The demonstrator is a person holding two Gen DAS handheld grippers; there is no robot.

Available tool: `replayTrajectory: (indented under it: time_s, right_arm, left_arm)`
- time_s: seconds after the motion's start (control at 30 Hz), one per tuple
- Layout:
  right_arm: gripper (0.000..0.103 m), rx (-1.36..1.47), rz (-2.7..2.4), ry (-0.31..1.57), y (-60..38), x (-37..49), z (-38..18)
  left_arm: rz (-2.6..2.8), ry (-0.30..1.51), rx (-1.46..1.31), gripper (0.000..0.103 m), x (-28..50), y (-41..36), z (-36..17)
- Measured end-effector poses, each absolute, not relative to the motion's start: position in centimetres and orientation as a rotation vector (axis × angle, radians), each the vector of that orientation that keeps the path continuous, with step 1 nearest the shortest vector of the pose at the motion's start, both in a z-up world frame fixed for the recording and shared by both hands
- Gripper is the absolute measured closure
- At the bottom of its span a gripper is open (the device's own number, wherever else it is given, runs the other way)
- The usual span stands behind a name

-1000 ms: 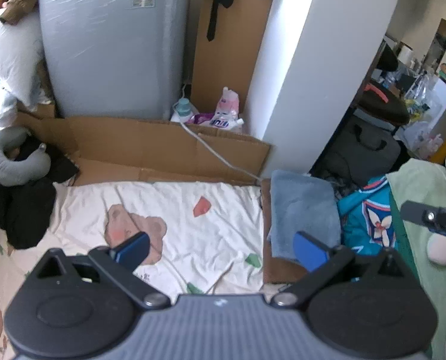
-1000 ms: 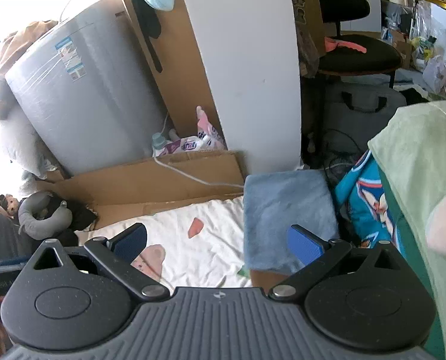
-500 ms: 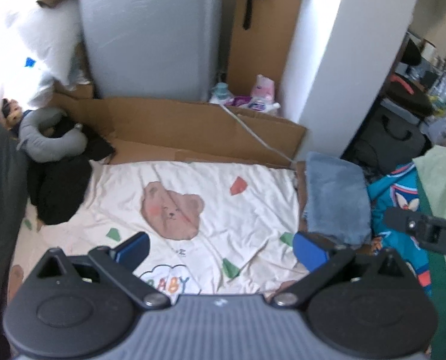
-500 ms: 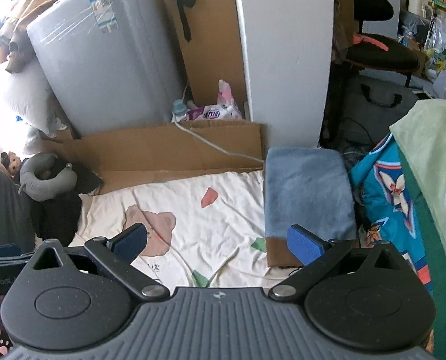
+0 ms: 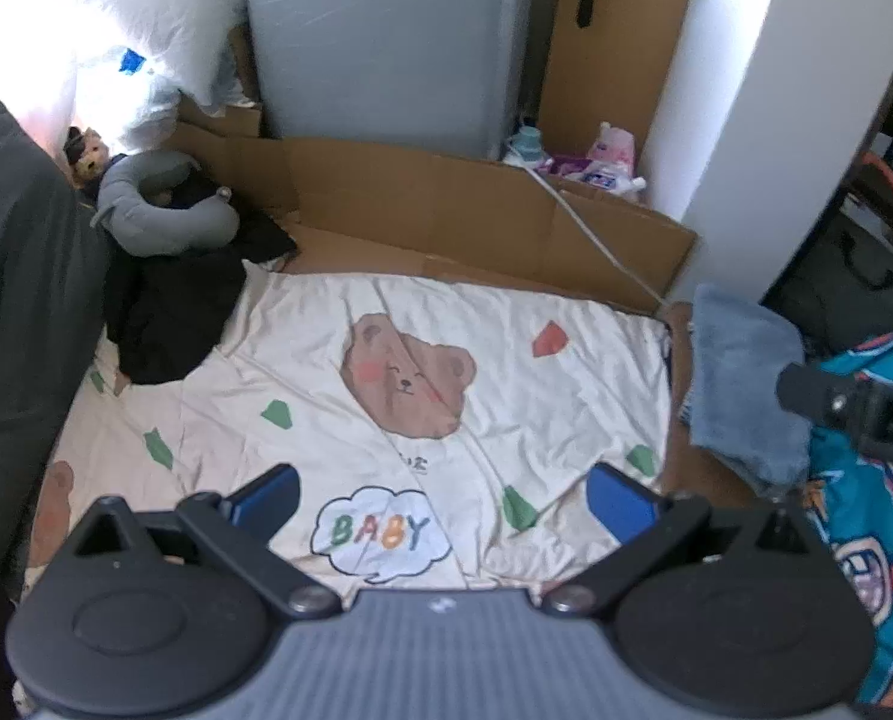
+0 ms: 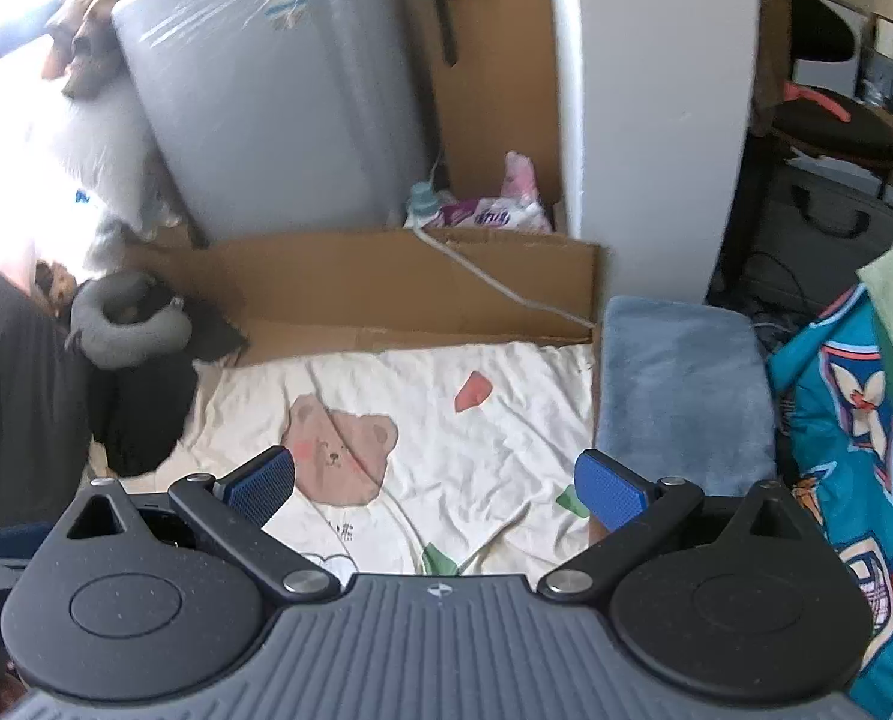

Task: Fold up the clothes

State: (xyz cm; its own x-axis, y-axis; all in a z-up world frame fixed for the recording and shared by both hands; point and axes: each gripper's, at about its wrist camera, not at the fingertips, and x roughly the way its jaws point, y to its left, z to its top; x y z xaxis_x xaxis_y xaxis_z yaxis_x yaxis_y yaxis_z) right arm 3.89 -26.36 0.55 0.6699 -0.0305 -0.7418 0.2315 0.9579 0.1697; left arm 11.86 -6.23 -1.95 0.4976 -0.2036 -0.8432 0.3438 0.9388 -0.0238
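- The cream cotton cloth with a brown bear face (image 5: 446,396) is lying spread out flat on the floor, in front of the flat brown cardboard (image 5: 446,222).
- The left gripper (image 5: 440,498) is hanging over the near edge of the cloth, its two blue pads wide apart and holding nothing.
- The right gripper (image 6: 434,486) is hanging over the cloth too, also spread wide and empty.
- To fold well, I think each gripper should pinch one near corner, lift together, and lay the edge evenly on the far edge.
- A folded grey-blue fluffy towel (image 6: 680,396) is lying just beside the cloth on the right.
- A little cloud on the cloth is saying "BABY" (image 5: 380,531) in coloured letters; the small dark writing above it is too tiny to read.
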Motion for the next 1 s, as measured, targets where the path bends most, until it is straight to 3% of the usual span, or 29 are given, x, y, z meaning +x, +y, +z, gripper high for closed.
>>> replayTrajectory:
  time_s: [0.43,1.0]
  right_arm:
    - [0.001,0.303,-0.091,0.94,-25.0,5.1,-4.8]
    - [0.001,0.199,0.012,1.026,-23.5,3.0,-8.5]
  left_arm:
    - [-0.287,1.127,0.126,0.0,13.8,-5.9,-6.8]
    - [-0.265,1.128,0.155,0.001,12.7,-1.3,-7.8]
